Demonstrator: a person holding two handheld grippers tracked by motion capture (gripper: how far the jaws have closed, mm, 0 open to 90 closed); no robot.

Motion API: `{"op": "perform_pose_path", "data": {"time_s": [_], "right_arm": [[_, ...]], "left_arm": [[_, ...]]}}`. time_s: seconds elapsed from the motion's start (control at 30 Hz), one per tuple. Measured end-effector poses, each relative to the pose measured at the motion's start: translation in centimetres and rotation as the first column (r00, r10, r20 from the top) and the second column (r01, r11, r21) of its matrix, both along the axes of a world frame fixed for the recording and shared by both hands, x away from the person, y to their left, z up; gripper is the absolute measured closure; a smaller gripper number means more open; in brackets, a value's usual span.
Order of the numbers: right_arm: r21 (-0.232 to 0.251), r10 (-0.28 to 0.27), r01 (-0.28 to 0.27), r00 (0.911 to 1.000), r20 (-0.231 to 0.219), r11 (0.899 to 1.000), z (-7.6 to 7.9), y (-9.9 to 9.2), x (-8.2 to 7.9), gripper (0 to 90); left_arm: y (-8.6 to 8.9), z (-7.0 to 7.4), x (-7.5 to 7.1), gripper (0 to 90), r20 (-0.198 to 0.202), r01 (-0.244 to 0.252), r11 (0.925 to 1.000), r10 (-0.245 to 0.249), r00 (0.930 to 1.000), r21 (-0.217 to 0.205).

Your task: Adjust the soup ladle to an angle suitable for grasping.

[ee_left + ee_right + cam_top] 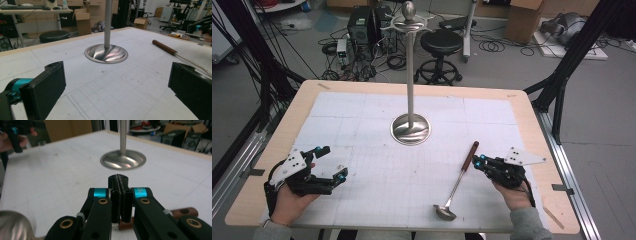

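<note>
A metal ladle [455,187] with a brown wooden handle [469,154] lies on the white mat, its bowl [445,212] toward the near edge. My right gripper [480,161] sits low at the handle from the right. In the right gripper view its jaws [119,182] are pressed flat together, and the handle [185,212] runs crosswise underneath them, not between the pads. The ladle bowl [12,226] shows at the lower left there. My left gripper [333,162] rests at the mat's left, open, with only bare mat between its pads [45,85].
A steel stand with a round base [411,129] and a tall pole topped by a knob rises at the table's middle. The base [106,53] lies ahead of the left gripper. A gridded white mat [377,165] covers the wooden table [532,125].
</note>
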State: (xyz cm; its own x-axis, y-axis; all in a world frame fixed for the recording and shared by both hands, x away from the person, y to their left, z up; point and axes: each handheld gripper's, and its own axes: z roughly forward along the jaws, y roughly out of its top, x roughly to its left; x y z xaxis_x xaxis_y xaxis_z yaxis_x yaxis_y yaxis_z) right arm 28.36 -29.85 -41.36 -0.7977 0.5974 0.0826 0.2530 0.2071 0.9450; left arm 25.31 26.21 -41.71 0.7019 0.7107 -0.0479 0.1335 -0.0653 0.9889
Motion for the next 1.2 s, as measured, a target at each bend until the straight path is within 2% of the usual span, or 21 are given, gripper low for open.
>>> {"op": "perform_pose_path", "data": {"time_s": [0.03, 0.07, 0.13, 0.17, 0.3, 0.57, 0.77, 0.9, 1.2], "right_arm": [[-0.033, -0.021, 0.020, 0.9993, -0.032, 0.999, -0.5, 0.0, 0.3, 89.6], [-0.033, -0.021, 0.020, 0.9993, -0.032, 0.999, -0.5, 0.0, 0.3, 89.6], [-0.073, -0.039, 0.035, 0.9976, -0.057, 0.997, -1.0, 0.1, 0.8, 89.7], [-0.101, -0.051, 0.042, 0.9946, -0.091, 0.994, -1.5, 0.2, 1.2, 89.7], [-0.139, -0.051, 0.036, 0.9928, -0.108, 0.990, -2.0, 0.3, 1.7, 89.7], [-0.190, -0.025, -0.001, 0.9900, -0.139, 0.982, -3.0, 0.5, 2.5, 89.7], [-0.212, -0.040, 0.003, 0.9843, -0.172, 0.977, -3.4, 0.4, 2.9, 89.7], [-0.219, -0.049, 0.009, 0.9832, -0.176, 0.976, -3.5, 0.4, 3.1, 89.9], [-0.277, -0.052, -0.005, 0.9790, -0.197, 0.961, -3.7, 1.1, 3.6, 90.0]], "left_arm": [[0.0, 0.0, 0.0, 1.7, -0.002, -0.001, 1.0000, 0.001, 1.0000, -0.001], [0.0, 0.0, 0.0, 1.7, -0.002, -0.001, 1.0000, 0.001, 1.0000, -0.001], [0.1, 0.0, 0.0, 1.8, 0.001, -0.002, 1.0000, 0.002, 1.0000, 0.000], [0.1, 0.0, -0.1, 1.7, 0.001, -0.004, 1.0000, 0.004, 1.0000, -0.001], [0.1, 0.0, -0.1, 1.7, -0.004, -0.003, 1.0000, 0.003, 1.0000, 0.001], [0.2, -0.1, -0.2, 1.7, -0.008, 0.000, 0.9999, 0.000, 1.0000, 0.011], [0.2, -0.3, -0.2, 1.7, -0.022, -0.001, 1.0000, 0.001, 0.9998, 0.005], [0.2, -0.4, -0.3, 1.7, -0.020, -0.004, 0.9999, 0.005, 0.9998, 0.015], [0.6, -0.5, -0.6, 1.7, -0.022, -0.019, 0.9998, 0.020, 0.9996, 0.011]]}}
